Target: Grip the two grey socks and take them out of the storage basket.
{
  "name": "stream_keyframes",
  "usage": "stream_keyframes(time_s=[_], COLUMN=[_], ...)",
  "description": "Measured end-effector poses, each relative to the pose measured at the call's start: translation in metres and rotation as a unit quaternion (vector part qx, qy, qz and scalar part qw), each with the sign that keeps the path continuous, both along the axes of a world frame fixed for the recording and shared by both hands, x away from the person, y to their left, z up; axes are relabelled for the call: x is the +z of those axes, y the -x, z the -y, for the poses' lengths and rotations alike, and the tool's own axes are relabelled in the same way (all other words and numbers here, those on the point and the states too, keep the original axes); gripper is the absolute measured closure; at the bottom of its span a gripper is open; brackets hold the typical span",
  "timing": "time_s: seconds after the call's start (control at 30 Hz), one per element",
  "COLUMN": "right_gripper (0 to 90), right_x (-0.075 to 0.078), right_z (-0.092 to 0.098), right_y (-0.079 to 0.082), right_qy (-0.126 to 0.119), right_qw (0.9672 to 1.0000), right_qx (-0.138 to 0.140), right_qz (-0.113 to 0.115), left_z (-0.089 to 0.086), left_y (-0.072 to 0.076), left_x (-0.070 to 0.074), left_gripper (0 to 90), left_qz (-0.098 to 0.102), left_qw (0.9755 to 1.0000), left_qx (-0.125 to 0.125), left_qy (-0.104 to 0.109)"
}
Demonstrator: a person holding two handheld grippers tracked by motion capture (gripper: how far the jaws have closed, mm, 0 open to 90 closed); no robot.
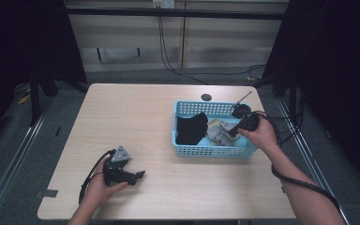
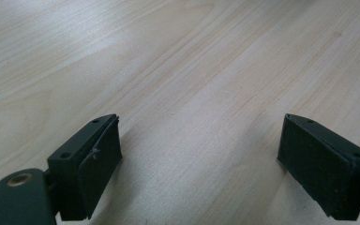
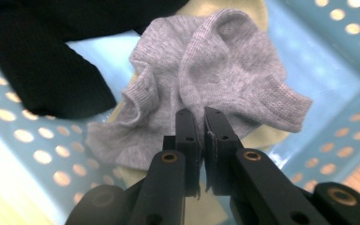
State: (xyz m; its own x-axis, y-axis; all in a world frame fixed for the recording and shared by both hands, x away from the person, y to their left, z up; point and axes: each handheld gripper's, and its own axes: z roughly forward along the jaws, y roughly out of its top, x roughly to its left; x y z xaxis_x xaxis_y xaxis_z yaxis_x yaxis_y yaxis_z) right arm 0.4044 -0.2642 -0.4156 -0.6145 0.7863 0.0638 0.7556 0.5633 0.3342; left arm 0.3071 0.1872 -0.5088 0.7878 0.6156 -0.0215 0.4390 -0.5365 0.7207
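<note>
Grey ankle sock (image 3: pixel 215 75), all crumpled up, sitting in the blue basket (image 3: pixel 318 70) on a pale yellow one (image 3: pixel 258 14), next to a black sock (image 3: pixel 42 65).

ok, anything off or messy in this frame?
Nothing stands out. The socks lie crumpled in the blue basket, none spilled onto the table. The right gripper is shut on the grey sock; the left gripper hangs open over bare wood.

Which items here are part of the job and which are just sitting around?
In play:
- right claw, shut on the grey sock
- blue basket holding the socks

Idle:
- black sock in the basket
- pale yellow sock under the grey one
- left claw, open over the bare table
</note>
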Motion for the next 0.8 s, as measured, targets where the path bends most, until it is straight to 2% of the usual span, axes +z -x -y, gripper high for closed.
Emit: stream_keyframes(time_s=[0.43,0.57,0.6,0.8], right_gripper=[85.7,85.7,85.7,85.7], right_x=[0.031,0.040,0.046,0.055], right_z=[0.001,-0.002,-0.005,-0.014], right_y=[0.015,0.022,0.027,0.037], right_qy=[-0.010,-0.020,-0.027,-0.034], right_qw=[0.9994,0.9988,0.9981,0.9964], right_qx=[0.028,0.038,0.048,0.070], right_qz=[0.017,0.024,0.027,0.034], left_z=[0.000,0.000,0.000,0.000], left_y=[0.000,0.000,0.000,0.000], left_x=[0.000,0.000,0.000,0.000], left_gripper=[12.8,12.8,12.8,12.8], left_qz=[0.001,0.001,0.002,-0.001], left_qw=[1.0000,1.0000,1.0000,1.0000], left_qx=[-0.001,0.000,-0.001,0.001], left_qy=[-0.001,-0.001,-0.002,0.002])
